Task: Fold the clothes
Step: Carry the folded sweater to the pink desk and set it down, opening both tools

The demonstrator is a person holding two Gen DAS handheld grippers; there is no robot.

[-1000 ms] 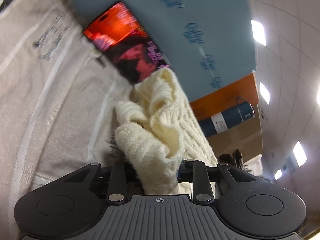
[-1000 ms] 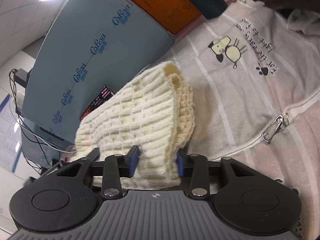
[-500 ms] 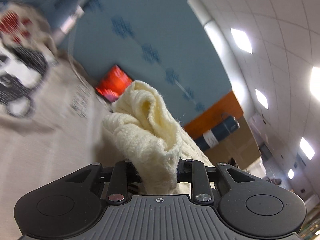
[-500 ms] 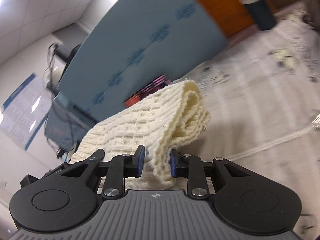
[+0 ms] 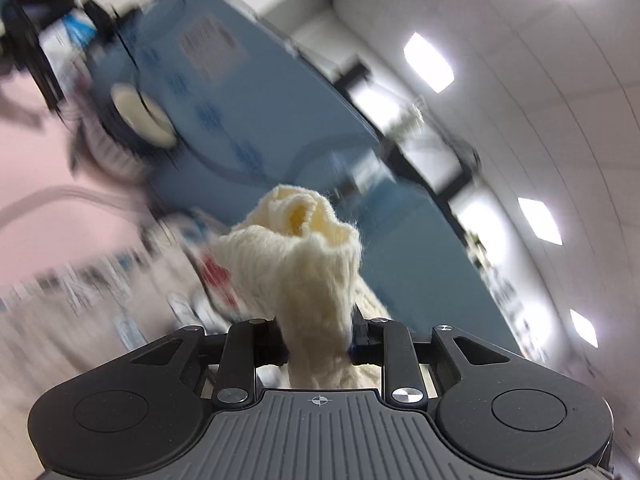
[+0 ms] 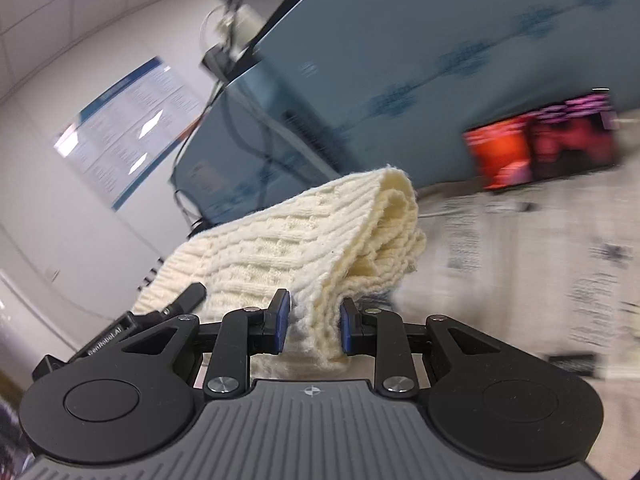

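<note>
- The cream cable-knit sweater (image 6: 320, 240) is lifted clear of the surface, gripped at two places by both tongs.
- In the right wrist view a folded edge of the knit arches up and forward from the jaws, its ribbed layers stacked at the front and its body running back to the left.
- The right gripper (image 6: 313, 326) is nearly closed, its blue-padded fingers (image 6: 280, 318) pinching a thick bunch of the knit between them.
- In the left wrist view the sweater (image 5: 304, 256) rises as a bunched column straight out of the jaws, its top curled open.
- The left gripper (image 5: 318, 338) is likewise closed down tight on the knit, which fills the gap between its fingers.
- Part of the left gripper's black body (image 6: 132, 326) shows under the sweater at the left of the right wrist view.
- Below and to the right lies a pale printed garment (image 6: 560, 260), blurred, spread over the surface.
- A phone with a red lit screen (image 6: 540, 148) leans against a blue foam board (image 6: 440, 60) behind the garment.
- A wall poster (image 6: 128, 120) hangs at far left; ceiling light panels (image 5: 428, 62) show in the left wrist view.
</note>
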